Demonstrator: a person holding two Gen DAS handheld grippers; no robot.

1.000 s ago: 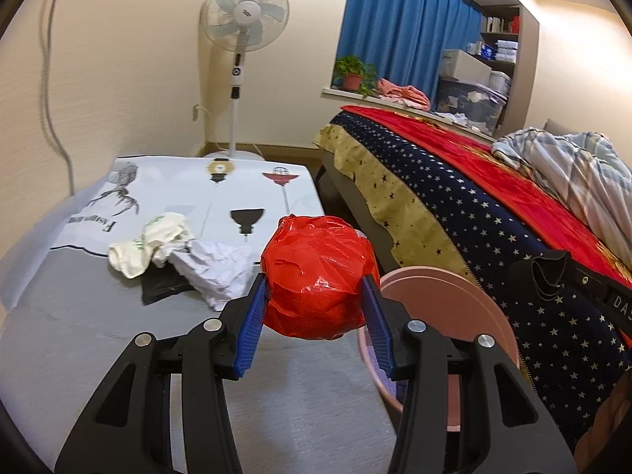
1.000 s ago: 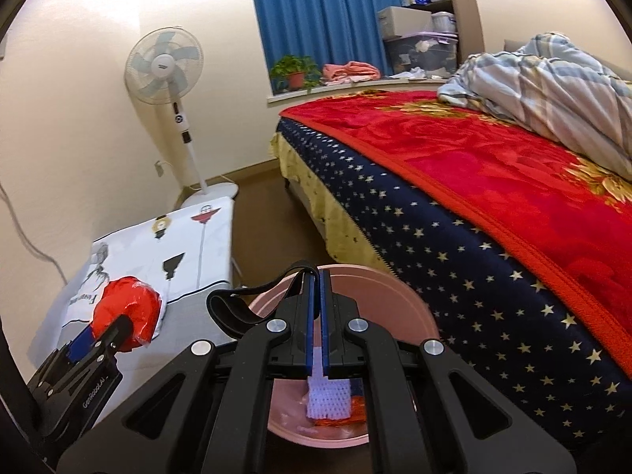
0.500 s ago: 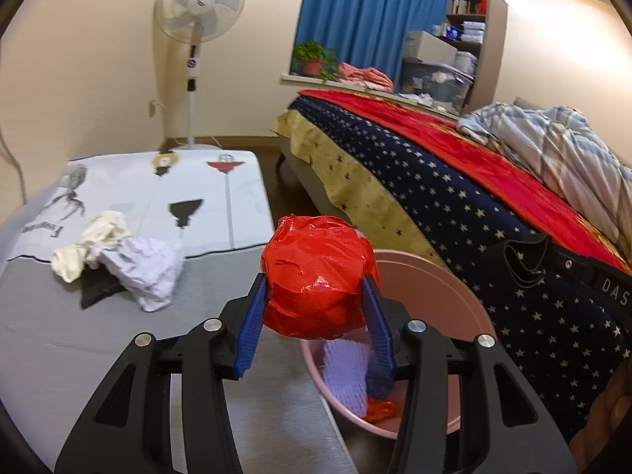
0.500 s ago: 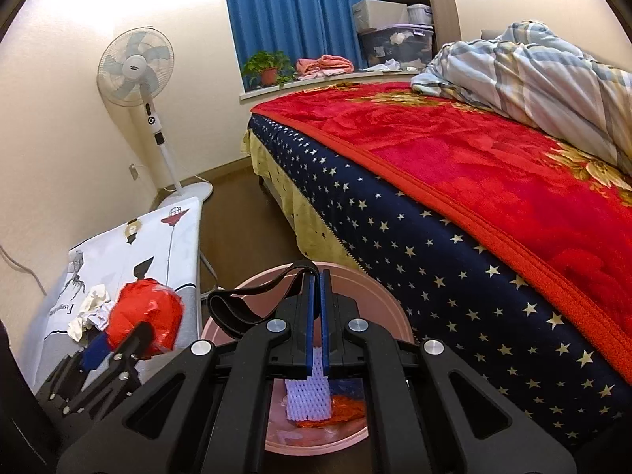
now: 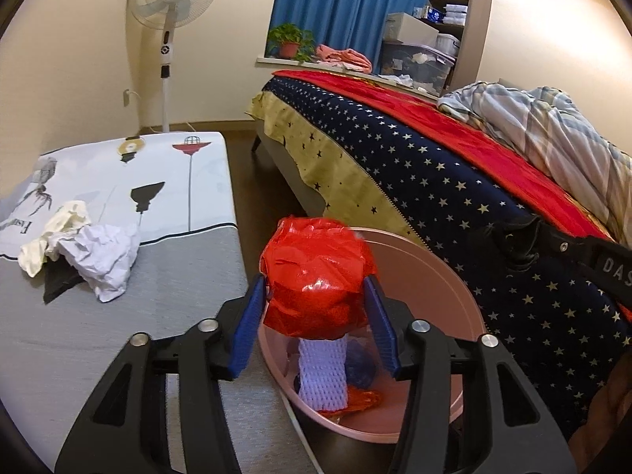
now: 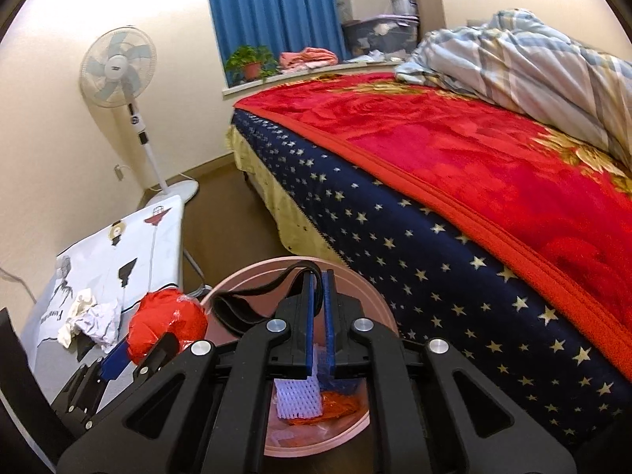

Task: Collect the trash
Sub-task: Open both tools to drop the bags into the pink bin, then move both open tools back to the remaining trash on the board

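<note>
My left gripper (image 5: 316,296) is shut on a crumpled red plastic bag (image 5: 316,276) and holds it over the near rim of the pink bin (image 5: 434,276). The bin holds a white foam net (image 5: 322,375) and orange and blue scraps. In the right wrist view the red bag (image 6: 168,326) hangs at the bin's left edge (image 6: 379,296). My right gripper (image 6: 320,288) is shut and empty above the bin, with a black strap (image 6: 252,308) looped at its tips. Crumpled white paper (image 5: 106,260), a cream wad (image 5: 59,229) and a black scrap (image 5: 59,284) lie on the table.
The low table (image 5: 118,335) with a printed cloth stands left of the bin. A bed (image 5: 454,181) with a starred blue and red blanket fills the right. A standing fan (image 5: 170,12) is by the far wall. Brown floor runs between table and bed.
My left gripper has carried the red bag to the right, off the table and over the pink bin. The right gripper has stayed shut above the bin.
</note>
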